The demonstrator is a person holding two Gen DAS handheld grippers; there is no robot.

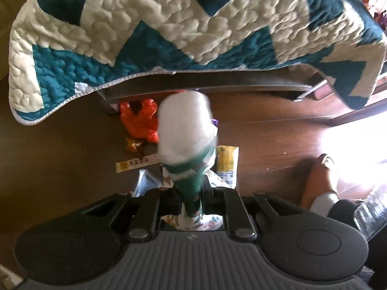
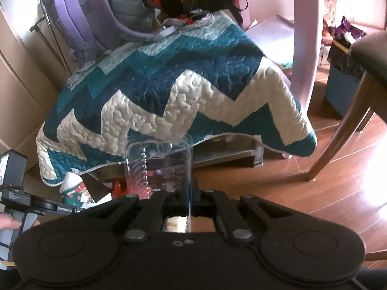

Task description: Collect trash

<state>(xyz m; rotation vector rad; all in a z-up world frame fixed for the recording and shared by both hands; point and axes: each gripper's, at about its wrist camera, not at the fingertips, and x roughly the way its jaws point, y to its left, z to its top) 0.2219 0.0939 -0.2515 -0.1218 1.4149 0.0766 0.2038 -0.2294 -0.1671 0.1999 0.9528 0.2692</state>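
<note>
Down in the left wrist view, the left hand-held gripper (image 1: 193, 193) points at the dark wood floor (image 1: 266, 145), its jaws nearly together and pinching the rim of a paper cup (image 1: 186, 130), green and white, which sticks out ahead of the fingers and is blurred. Under and around the cup lies the trash: an orange plastic bag (image 1: 140, 118) just below the edge of a bench, a small gold wrapper (image 1: 133, 145) near it, a yellow printed strip (image 1: 135, 164), a yellow and white packet (image 1: 227, 164) to the right of the cup, and a silvery wrapper (image 1: 145, 181) close to the fingers. A teal and cream zigzag quilt (image 1: 169, 36) hangs over the bench above. A person's foot in a brown slipper (image 1: 319, 178) stands at the right.

Over in the right wrist view, the right hand-held gripper (image 2: 189, 193) is clamped tight on the thin wall of a clear plastic container (image 2: 157, 166), held upright before the same quilt (image 2: 169, 96). At the lower left the paper cup (image 2: 75, 188) shows again, beside the other gripper's handle and a hand (image 2: 9, 222). A purple backpack (image 2: 79, 17) leans behind the quilt, and a chair leg (image 2: 338, 130) stands at the right.
</note>
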